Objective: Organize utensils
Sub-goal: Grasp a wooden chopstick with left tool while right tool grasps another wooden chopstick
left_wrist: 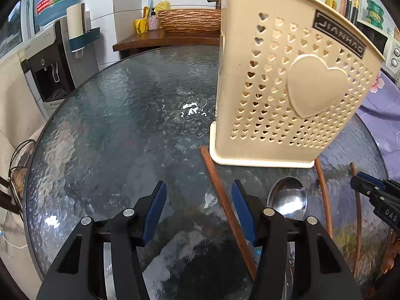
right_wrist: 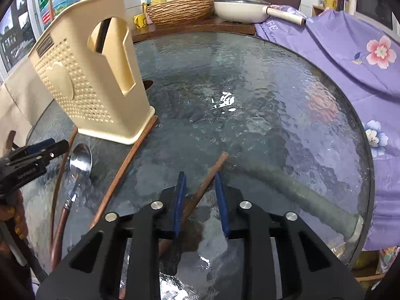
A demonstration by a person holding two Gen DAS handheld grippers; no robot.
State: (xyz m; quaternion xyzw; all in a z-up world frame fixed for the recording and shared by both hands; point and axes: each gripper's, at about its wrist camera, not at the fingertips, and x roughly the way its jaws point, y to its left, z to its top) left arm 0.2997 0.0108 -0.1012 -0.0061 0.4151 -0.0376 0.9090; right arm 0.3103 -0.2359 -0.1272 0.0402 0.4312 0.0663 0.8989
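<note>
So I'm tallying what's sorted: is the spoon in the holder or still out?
Out. The spoon lies flat on the glass table, just in front of the holder.

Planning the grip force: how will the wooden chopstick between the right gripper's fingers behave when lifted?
The wooden chopstick looks stiff and probably light. Being thin and rounded, it may roll on the glass table. Gripped off-centre by the right gripper, it might pivot.

Both wrist views close, angled down over glass table (left_wrist: 125,125); both share cream holder (right_wrist: 95,87).
</note>
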